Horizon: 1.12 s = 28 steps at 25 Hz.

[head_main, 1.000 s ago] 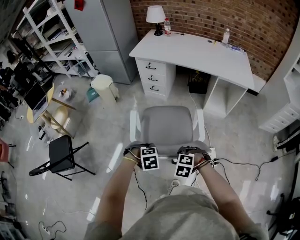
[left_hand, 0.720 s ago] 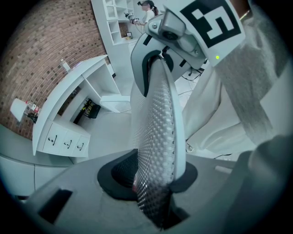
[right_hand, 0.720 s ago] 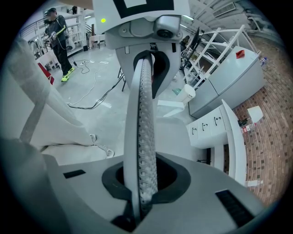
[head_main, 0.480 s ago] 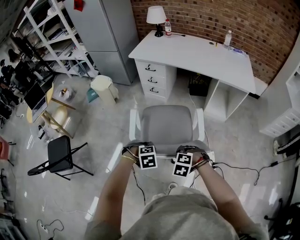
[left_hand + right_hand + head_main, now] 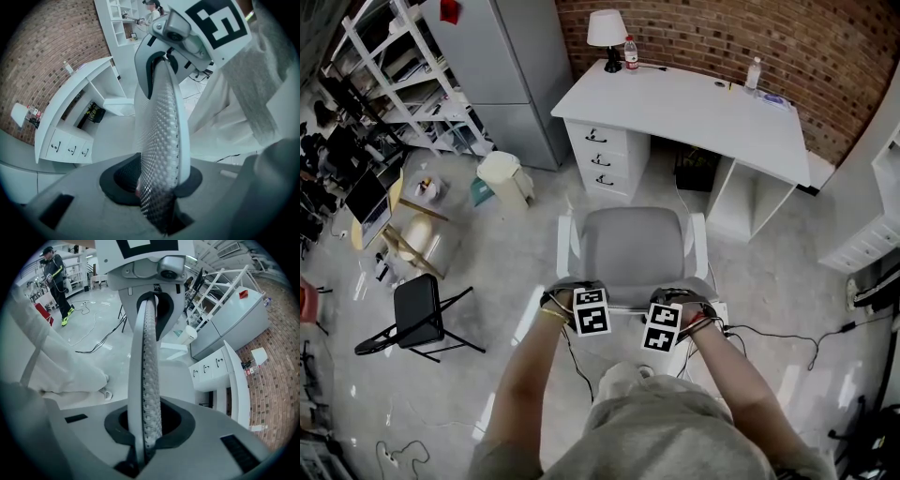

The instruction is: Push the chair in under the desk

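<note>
A grey office chair [image 5: 633, 248] with white armrests stands on the floor, facing the white desk [image 5: 694, 108] with its knee gap [image 5: 698, 173] ahead and slightly to the right. My left gripper [image 5: 581, 298] and right gripper [image 5: 670, 305] are side by side on the top edge of the backrest. The mesh backrest [image 5: 161, 140] runs up between the jaws of the left gripper [image 5: 157, 187], which is shut on it. In the right gripper view, the right gripper [image 5: 147, 432] clamps the backrest edge [image 5: 146, 371] the same way. The seat is still outside the desk.
A drawer unit [image 5: 602, 159] forms the desk's left side, with a black box [image 5: 696, 167] under the desk. A lamp [image 5: 607, 33] and bottles stand on top. A white bin [image 5: 502, 176], a black folding chair [image 5: 422, 314], shelving [image 5: 389, 84] and floor cables [image 5: 769, 333] lie around.
The chair and both grippers have edged slightly forward toward the desk. Both grips stay as they were.
</note>
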Tool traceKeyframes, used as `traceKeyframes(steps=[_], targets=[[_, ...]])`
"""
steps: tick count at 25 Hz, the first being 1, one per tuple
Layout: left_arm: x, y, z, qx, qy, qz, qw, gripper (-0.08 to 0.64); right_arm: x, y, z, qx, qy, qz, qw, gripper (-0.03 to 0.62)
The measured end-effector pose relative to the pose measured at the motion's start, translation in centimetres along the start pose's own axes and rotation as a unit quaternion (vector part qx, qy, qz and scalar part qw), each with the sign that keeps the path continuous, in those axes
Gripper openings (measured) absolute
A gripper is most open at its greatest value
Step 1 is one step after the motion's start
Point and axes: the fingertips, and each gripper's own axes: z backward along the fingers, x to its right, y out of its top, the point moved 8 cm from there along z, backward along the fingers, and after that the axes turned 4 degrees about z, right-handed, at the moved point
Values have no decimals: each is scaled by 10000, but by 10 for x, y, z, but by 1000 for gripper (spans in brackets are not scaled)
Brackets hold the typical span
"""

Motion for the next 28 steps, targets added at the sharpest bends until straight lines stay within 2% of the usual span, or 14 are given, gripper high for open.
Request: traceKeyframes(steps=[28], targets=[[-68, 32, -10, 90, -24, -387, 9992, 129, 58, -30, -12, -184, -127, -334, 9992, 34]])
